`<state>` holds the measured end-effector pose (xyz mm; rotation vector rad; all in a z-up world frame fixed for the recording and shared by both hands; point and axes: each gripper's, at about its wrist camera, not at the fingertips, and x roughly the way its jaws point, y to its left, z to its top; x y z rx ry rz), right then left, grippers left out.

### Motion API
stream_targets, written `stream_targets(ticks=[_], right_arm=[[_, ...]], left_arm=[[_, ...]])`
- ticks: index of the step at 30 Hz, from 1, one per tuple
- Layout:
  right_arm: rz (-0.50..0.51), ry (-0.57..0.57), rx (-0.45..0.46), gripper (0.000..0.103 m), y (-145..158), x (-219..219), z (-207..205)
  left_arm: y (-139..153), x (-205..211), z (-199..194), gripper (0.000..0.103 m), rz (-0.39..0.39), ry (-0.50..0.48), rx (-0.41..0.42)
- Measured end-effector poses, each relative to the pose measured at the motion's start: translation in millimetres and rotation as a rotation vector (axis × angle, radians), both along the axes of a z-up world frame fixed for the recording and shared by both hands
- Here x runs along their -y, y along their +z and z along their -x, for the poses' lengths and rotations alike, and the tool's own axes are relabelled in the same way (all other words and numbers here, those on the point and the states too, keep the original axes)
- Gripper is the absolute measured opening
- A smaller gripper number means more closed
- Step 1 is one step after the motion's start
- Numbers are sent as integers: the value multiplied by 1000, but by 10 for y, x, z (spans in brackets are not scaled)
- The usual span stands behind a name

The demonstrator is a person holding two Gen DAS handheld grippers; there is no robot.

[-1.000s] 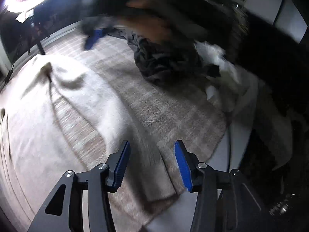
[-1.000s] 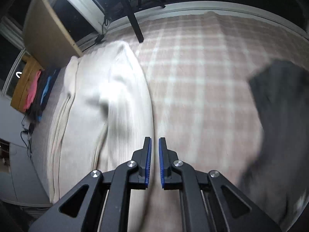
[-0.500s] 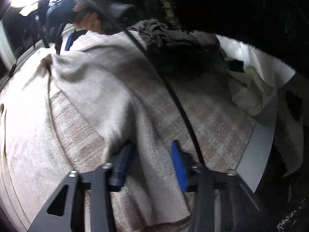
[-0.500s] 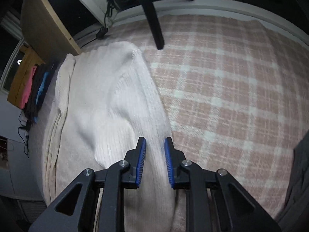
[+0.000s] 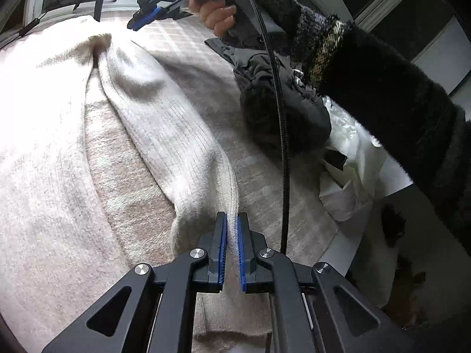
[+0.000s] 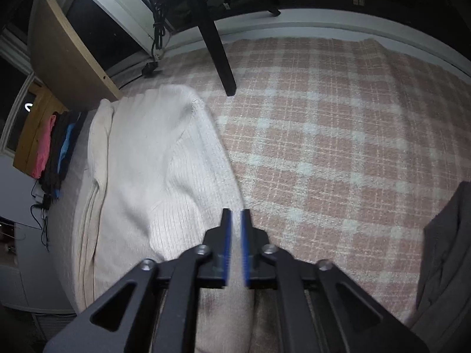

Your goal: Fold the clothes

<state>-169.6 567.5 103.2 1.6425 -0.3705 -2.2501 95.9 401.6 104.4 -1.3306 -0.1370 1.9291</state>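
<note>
A cream ribbed sweater [image 5: 164, 123] lies spread on a pink plaid blanket [image 5: 123, 182]. My left gripper [image 5: 231, 220] is shut on the edge of its sleeve, and the cloth runs up between the blue pads. In the right wrist view the same sweater [image 6: 153, 161] lies to the left on the blanket [image 6: 323, 147]. My right gripper [image 6: 234, 214] hovers over the sweater's right edge. Its jaws are opening a narrow gap with nothing pinched between them. From the left wrist view, the right gripper [image 5: 138, 23] hangs above the sweater's far end, held by a hand.
A crumpled dark grey garment [image 5: 265, 111] lies to the right of the sweater, also at the right edge [image 6: 447, 250]. White cloth [image 5: 347, 182] sits beyond it. A black cable [image 5: 284, 147] hangs down. A black stand leg [image 6: 217, 44] rests on the blanket's far side.
My left gripper has closed onto the sleeve edge after coming down around it. The right gripper has parted its jaws a little and shifted along the sweater's edge.
</note>
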Motion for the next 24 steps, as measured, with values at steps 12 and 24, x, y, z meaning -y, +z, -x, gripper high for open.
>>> stream_targets(ticks=[12, 24], right_arm=[[-82, 2, 38, 4, -171, 247, 115], [-212, 33, -119, 4, 739, 929, 255]], left_arm=[[78, 122, 21, 6, -44, 34, -16], [293, 1338, 27, 6, -275, 323, 74]])
